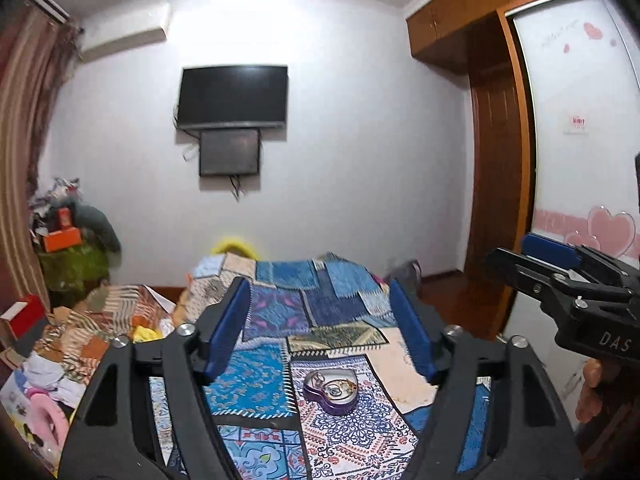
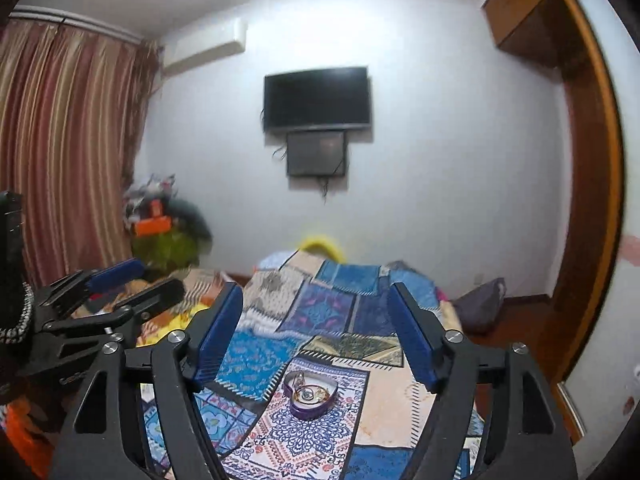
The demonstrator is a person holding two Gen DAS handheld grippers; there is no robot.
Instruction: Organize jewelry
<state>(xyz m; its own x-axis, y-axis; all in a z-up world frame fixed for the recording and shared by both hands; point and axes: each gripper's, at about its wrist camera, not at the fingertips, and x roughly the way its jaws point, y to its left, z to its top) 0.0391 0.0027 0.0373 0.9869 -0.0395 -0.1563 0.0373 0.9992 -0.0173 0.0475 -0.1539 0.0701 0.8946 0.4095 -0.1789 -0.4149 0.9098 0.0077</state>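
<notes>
A: Item 1, left gripper [image 1: 320, 320]. Pose?

B: Level, pointing down the length of the bed toward the far wall. 2 blue-padded fingers [image 1: 224, 332] spread wide, nothing between them. In the right wrist view it shows at the left edge [image 2: 132, 284], raised above the bed, jaws likewise parted.

A: Item 2, right gripper [image 2: 316, 328].

B: Same heading, beside the left 1. Fingers [image 2: 412, 340] wide apart, holding nothing. In the left wrist view it enters from the right edge [image 1: 548, 260]; a bare hand [image 1: 592, 392] shows below its body.

A: Item 3, surroundings.

B: Patchwork bedspread [image 1: 272, 392] in blue, white and red prints, covering the bed. Loose clothes [image 1: 80, 332] piled to its left. Wall-mounted television [image 1: 232, 98], dark, with a smaller dark panel [image 1: 230, 152] hung just under it. Air conditioner [image 1: 124, 34] high on the wall. Striped curtain [image 2: 68, 140] at left. Wooden wardrobe [image 1: 452, 28] with a white sliding door [image 1: 576, 100] bearing pink hearts, at right. A heap of boxes and bags [image 1: 68, 232] in the far left corner. Nothing lies between either gripper and item 4.

A: Item 4, the task's thing.

B: Purple heart-shaped tin [image 1: 331, 392], lid off, flat on the bedspread. Jewelry [image 1: 334, 387] inside: gold-coloured ring-like pieces; finer detail too small to tell. In both wrist views it lies low in the gap between the fingers, below and ahead of the tips, touching neither jaw [image 2: 310, 394].
</notes>
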